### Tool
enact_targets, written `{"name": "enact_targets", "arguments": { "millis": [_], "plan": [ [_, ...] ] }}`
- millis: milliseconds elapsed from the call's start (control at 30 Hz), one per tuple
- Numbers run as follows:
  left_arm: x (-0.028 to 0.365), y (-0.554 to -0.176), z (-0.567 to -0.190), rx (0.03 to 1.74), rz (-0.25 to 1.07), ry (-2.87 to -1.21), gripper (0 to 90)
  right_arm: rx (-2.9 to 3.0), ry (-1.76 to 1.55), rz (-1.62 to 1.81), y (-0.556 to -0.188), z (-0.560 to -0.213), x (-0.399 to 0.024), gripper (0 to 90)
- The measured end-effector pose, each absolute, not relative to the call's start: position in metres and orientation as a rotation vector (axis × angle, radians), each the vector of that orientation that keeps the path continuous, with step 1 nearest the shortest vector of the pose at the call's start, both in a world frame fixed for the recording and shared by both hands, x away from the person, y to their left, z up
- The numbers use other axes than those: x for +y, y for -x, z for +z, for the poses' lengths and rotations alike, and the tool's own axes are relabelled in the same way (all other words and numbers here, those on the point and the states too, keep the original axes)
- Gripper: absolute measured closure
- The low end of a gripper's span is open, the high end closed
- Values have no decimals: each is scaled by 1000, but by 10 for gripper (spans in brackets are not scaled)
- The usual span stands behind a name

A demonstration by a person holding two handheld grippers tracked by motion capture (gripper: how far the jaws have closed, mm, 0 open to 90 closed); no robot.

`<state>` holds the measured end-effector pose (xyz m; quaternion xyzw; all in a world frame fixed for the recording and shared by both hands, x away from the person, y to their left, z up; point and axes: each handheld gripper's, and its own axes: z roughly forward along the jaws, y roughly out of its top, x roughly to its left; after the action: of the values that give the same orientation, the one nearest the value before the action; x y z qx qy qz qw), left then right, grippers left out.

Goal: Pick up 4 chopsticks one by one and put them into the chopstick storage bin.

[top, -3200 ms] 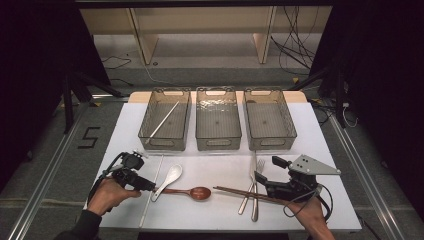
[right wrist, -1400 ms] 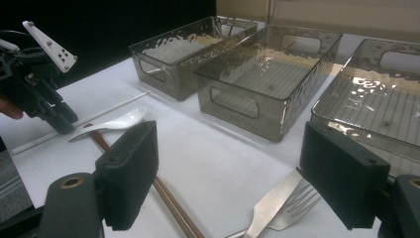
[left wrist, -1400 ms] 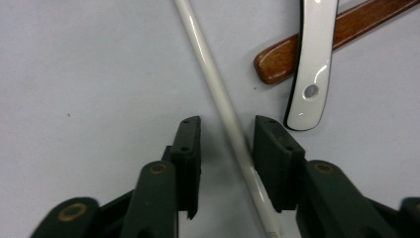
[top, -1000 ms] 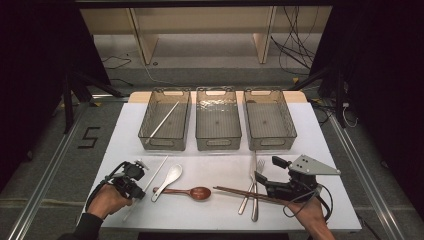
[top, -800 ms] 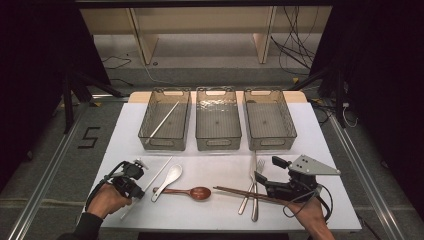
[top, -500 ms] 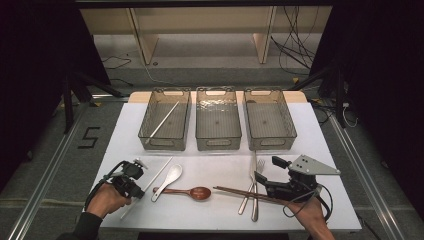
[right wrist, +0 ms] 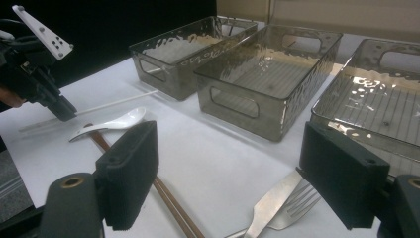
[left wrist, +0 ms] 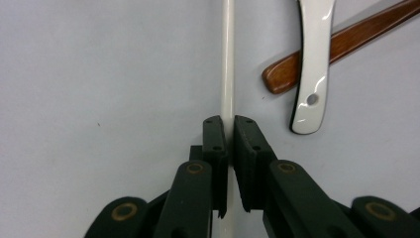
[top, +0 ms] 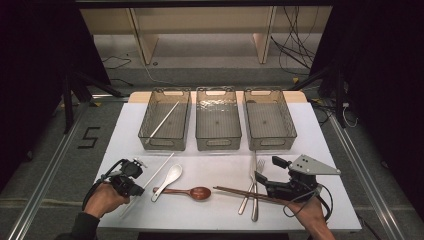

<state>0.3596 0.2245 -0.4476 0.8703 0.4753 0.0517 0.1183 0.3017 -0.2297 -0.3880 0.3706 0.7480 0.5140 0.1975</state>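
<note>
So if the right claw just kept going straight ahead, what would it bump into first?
Probably the middle bin. The right claw is open and points across bare table toward its near wall, though depth is hard to judge.

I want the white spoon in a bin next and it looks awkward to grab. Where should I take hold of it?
Probably by the handle. The white spoon lies flat, its handle resting across the wooden spoon, so that part sits slightly raised. Come from above with fingers either side of the narrow handle, clear of the white chopstick in the left gripper.

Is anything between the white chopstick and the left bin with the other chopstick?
Nothing visible. The left gripper is shut on the white chopstick; bare table lies between it and the left bin.
</note>
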Motion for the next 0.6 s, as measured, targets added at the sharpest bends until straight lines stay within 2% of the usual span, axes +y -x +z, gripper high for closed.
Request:
{"name": "enact_targets", "arguments": {
  "millis": [600],
  "plan": [
    [214,-361,-417,1239,170,-2386,838,2097,-1044,1438,-303,-389,-230,239]
  ]
}}
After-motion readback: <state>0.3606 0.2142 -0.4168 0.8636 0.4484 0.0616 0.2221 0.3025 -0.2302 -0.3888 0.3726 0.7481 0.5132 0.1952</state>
